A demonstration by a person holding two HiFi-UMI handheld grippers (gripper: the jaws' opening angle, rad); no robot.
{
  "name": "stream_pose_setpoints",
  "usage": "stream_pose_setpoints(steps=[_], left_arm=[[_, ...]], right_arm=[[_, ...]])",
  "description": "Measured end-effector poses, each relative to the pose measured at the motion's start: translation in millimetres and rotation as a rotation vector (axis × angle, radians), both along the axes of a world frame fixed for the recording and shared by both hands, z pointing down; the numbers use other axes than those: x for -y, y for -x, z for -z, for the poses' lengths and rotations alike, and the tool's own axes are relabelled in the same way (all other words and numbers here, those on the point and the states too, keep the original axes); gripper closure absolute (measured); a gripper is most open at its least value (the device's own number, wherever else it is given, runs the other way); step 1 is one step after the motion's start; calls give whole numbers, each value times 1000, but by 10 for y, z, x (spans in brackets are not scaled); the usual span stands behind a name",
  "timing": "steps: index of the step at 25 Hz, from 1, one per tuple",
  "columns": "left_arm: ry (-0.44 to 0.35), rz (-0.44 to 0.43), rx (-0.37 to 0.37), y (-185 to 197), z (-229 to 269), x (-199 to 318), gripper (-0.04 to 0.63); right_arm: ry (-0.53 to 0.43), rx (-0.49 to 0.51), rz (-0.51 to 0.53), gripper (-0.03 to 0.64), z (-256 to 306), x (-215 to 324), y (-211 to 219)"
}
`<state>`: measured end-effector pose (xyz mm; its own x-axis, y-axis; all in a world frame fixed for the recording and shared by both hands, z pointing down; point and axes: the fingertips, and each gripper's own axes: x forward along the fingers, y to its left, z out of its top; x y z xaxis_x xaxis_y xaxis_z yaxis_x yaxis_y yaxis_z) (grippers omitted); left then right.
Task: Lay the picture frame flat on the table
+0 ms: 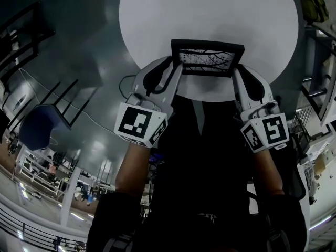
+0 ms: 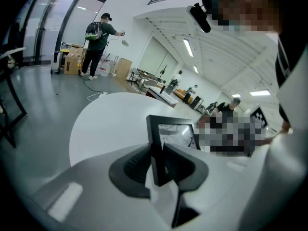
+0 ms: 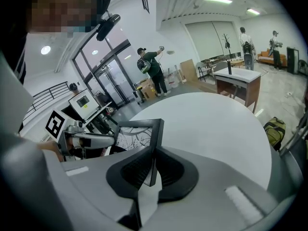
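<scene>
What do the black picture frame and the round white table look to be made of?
Picture frame: matte black border, wood or plastic, can't tell; front shows glare, so perhaps glass or acrylic. Table: smooth, even white top with faint sheen, probably laminate or paint.

We see a black frame (image 1: 207, 58) around a white print with thin black branching lines. The table (image 1: 210, 9) is plain white and the floor (image 1: 79, 51) is dark glossy grey. The left gripper (image 1: 176, 70) and right gripper (image 1: 237, 73) are pale grey with black ribbed pads (image 2: 137, 165). Their cubes (image 1: 140, 124) carry black-and-white squares. A chair (image 1: 37, 127) is blue.
</scene>
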<state>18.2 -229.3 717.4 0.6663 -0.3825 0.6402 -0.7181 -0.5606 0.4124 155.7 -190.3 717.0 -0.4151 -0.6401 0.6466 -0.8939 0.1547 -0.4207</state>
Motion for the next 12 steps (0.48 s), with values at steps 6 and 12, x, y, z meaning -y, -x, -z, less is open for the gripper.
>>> stream_pose_setpoints(steps=[6,12], left_arm=[[2,1,8,53,-132,-54,514],[-8,-5,18,40,-193,-172,514]], right_arm=[[14,3,-7,594,-148,-73,61],[16,-7,-5,594,-217,-193,53]])
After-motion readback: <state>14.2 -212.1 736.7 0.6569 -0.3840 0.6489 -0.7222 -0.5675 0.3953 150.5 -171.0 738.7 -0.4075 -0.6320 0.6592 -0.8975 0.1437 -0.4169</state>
